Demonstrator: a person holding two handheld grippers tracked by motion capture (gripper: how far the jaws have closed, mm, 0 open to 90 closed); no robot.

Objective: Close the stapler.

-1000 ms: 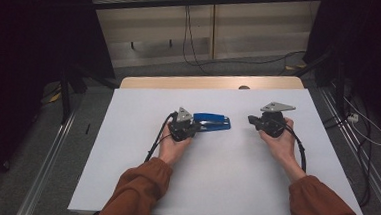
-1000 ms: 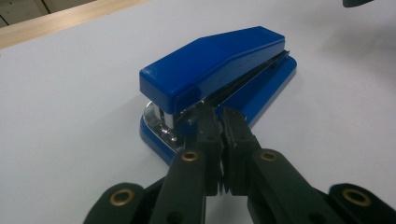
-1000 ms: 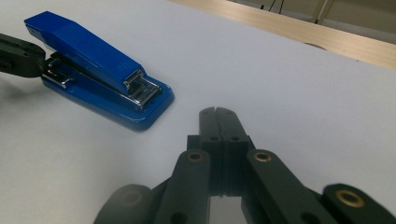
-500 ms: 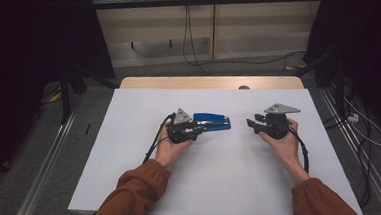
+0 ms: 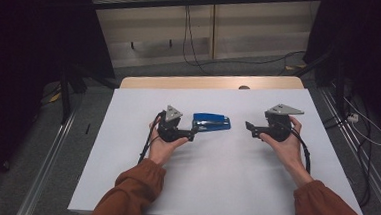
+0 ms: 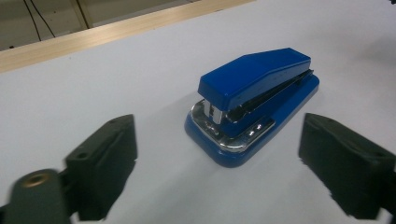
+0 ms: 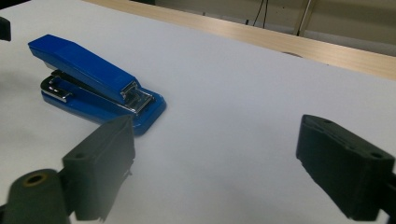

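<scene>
A blue stapler lies flat on the white tabletop, near its middle. My left gripper sits just left of it, pointing at its left end. In the left gripper view the stapler lies a short way ahead of the left gripper; the jaws have just been opening and stand wide, with nothing between them. My right gripper is held to the stapler's right, apart from it. Its jaws have also just been opening, and the right gripper is open over bare table, with the stapler off to the left.
A wooden strip runs along the table's far edge. Cables trail over the floor behind it, and more lie at the right. Metal rails flank the table. Each forearm wears an orange sleeve.
Both hands have stayed in place and the stapler has not moved. The jaws of both grippers stand wider apart than a second ago.
</scene>
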